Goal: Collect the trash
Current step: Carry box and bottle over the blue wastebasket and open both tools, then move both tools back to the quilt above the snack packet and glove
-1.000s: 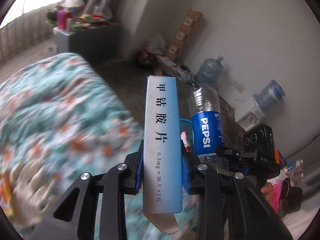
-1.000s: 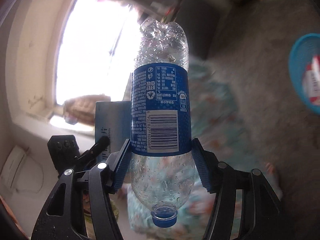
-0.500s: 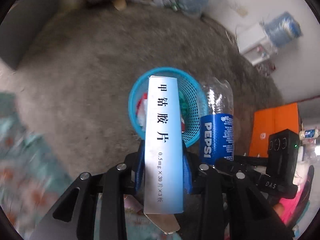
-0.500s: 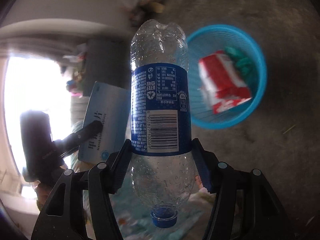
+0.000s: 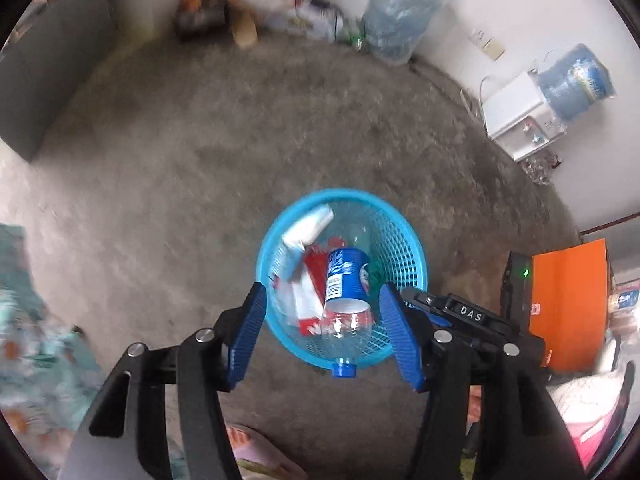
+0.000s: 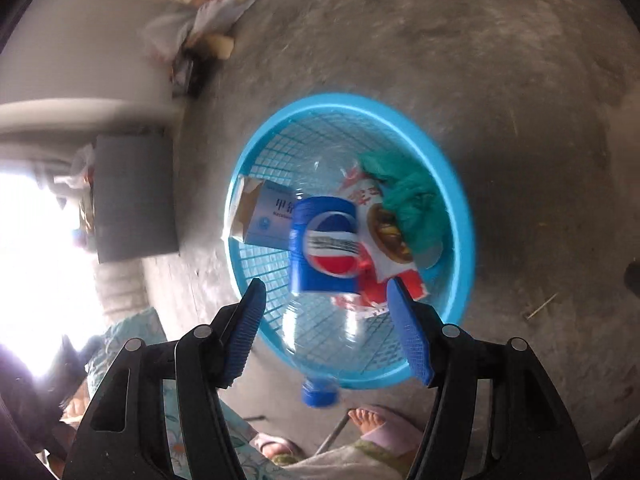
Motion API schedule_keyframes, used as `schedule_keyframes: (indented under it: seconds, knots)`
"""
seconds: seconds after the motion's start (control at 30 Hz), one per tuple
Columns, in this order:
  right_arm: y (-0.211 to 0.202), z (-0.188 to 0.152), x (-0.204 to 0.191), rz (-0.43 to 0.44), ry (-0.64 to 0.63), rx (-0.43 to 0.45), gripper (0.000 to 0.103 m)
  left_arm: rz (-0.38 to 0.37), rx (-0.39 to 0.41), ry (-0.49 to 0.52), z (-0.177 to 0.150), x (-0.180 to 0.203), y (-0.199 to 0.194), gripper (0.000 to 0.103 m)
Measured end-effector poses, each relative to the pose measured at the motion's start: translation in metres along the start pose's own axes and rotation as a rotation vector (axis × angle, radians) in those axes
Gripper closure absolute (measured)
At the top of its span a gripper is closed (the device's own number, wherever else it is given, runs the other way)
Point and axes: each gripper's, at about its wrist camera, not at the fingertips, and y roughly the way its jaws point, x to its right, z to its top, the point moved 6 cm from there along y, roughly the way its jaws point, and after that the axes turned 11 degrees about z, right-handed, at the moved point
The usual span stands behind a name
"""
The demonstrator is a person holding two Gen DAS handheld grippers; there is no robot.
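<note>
Both drops look done or nearly so. Left claw (image 5: 322, 332) released, its jaws have just been opening, pads spread with nothing pressed between them; the medicine box (image 6: 266, 216) now lies inside the blue basket (image 6: 460, 208), against its left wall as the right wrist view shows it. Right claw (image 6: 324, 332) also let go, jaws have just been opening a bit; the Pepsi bottle (image 6: 326, 250) sits between the pads but clear of them, blurred, base into the basket and blue cap (image 6: 319, 394) hanging out past the near rim. Can't tell if it's falling or already at rest

Basket also holds a red and white wrapper (image 6: 384, 236) and a green crumpled piece (image 6: 412, 204)

To finish this step well: hold both claws wide and centred over the opening until the bottle settles. My read is the cap-end overhang could tip it out over the near rim; if so, nudge the neck inward rather than regrip

Room: bare concrete floor (image 5: 180, 152) all round the basket, far side wide open. Near side is tight: floral bedding (image 5: 24, 320) at left, a person's sandalled feet (image 6: 366, 420) just below the rim, orange box (image 5: 568, 304) to the right. The two claws are close together, so lift straight up before swinging apart
</note>
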Motion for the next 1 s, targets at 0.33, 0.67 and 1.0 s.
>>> schedule_keyframes:
  seconds: [0.33,0.67,1.0]
  knots:
    - [-0.043,-0.067,-0.08,0.076,-0.15,0.1,0.042,0.036,0.371,-0.067,-0.065,-0.085,-0.217,0.036]
    - [-0.055,-0.232,-0.252,0.379,-0.573,-0.192,0.033,0.427,0.532,-0.507,-0.273,-0.277,-0.379,0.028]
    - [-0.004,-0.403,-0.305,0.449,-0.727,-0.657,0.033,0.463,0.46,-0.892,-0.457,-0.36,-0.35,0.028]
